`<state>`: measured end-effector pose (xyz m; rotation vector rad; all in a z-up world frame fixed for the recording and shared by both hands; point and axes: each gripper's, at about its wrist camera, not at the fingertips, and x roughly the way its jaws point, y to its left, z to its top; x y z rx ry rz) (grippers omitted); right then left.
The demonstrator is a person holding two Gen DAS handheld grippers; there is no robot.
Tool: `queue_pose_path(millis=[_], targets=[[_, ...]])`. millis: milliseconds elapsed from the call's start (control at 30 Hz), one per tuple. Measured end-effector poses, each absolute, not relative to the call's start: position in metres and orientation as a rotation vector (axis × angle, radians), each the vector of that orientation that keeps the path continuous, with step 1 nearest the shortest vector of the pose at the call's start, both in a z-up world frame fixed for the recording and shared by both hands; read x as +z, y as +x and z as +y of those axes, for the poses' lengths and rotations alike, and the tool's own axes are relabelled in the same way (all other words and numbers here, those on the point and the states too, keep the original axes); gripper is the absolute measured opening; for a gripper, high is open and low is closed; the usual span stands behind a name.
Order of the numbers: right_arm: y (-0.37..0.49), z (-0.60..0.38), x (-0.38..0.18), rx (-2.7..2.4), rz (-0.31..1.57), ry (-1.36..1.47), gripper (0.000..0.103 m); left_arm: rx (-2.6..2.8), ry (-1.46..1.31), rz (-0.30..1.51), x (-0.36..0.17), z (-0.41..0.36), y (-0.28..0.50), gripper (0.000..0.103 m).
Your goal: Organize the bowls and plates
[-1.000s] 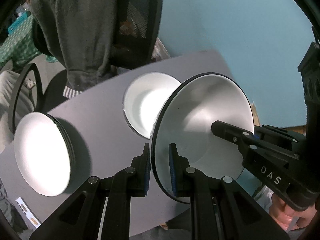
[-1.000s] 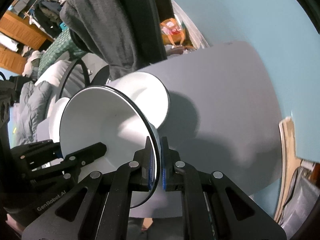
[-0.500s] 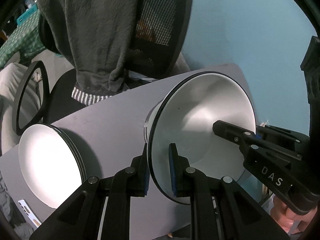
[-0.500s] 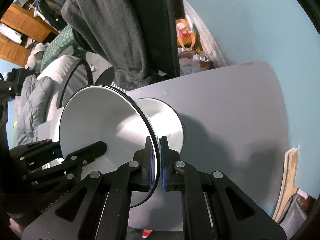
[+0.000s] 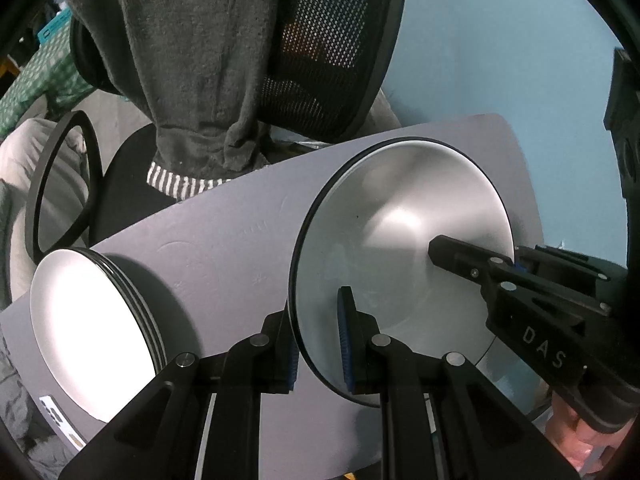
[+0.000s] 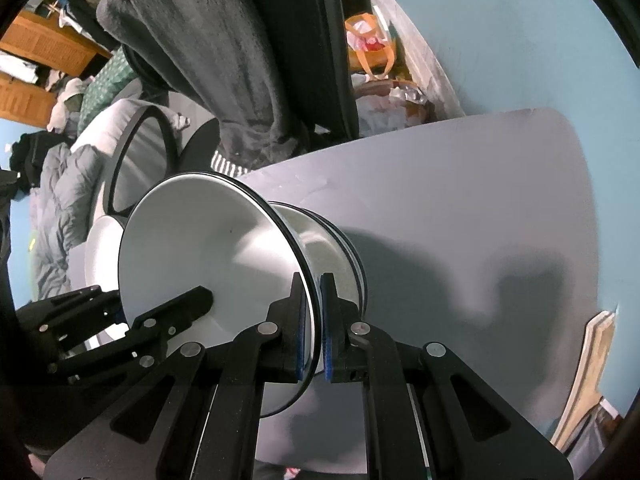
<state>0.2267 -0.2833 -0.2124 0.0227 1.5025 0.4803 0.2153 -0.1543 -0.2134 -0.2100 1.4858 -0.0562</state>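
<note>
Stacking step: your left tongs (image 5: 318,350) and right tongs (image 6: 311,324) both clamp the rim of one white bowl (image 5: 404,248), poised over the bowl stack (image 6: 340,256) on the table (image 6: 460,200). Next: seat it centred, then release.

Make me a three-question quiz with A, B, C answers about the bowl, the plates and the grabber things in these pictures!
1. Where is the stack of plates?
A. on the grey table
B. on the chair
C. on the floor

2. What colour is the held bowl's rim?
A. red
B. black
C. gold

3. How is the held bowl carried?
A. the left gripper alone
B. the right gripper alone
C. both grippers pinch its rim

Answers:
1 A, the stack rests on the grey table, left of the bowl.
2 B, a thin black line rings the white bowl.
3 C, the left gripper and the right gripper each clamp opposite sides of the rim.
</note>
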Motion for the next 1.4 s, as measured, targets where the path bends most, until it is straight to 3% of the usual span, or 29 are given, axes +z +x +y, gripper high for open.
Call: queue_pose_path(millis=[533,767,1133,1267,1400], targets=[[0.227,-0.285,-0.223,0.463,1.553,-0.054,0.009,-0.058,-0.138,1.498,-0.216,-0.158,0.214,0.017],[0.227,-0.285,-0.214,0.49,1.571,-0.025,0.023,-0.056,-0.178,1.494,-0.215,-0.152,0.209,0.023],[0.222,-0.284,-0.208,0.475,1.553,-0.029,0.029,-0.061,-0.221,1.476,-0.207,-0.148,0.198,0.023],[0.22,-0.289,-0.206,0.447,1.538,0.003,0.045,-0.07,-0.234,1.463,-0.202,-0.147,0.193,0.027],[0.217,-0.295,-0.206,0.429,1.539,0.028,0.045,-0.074,-0.238,1.455,-0.198,-0.146,0.189,0.027]])
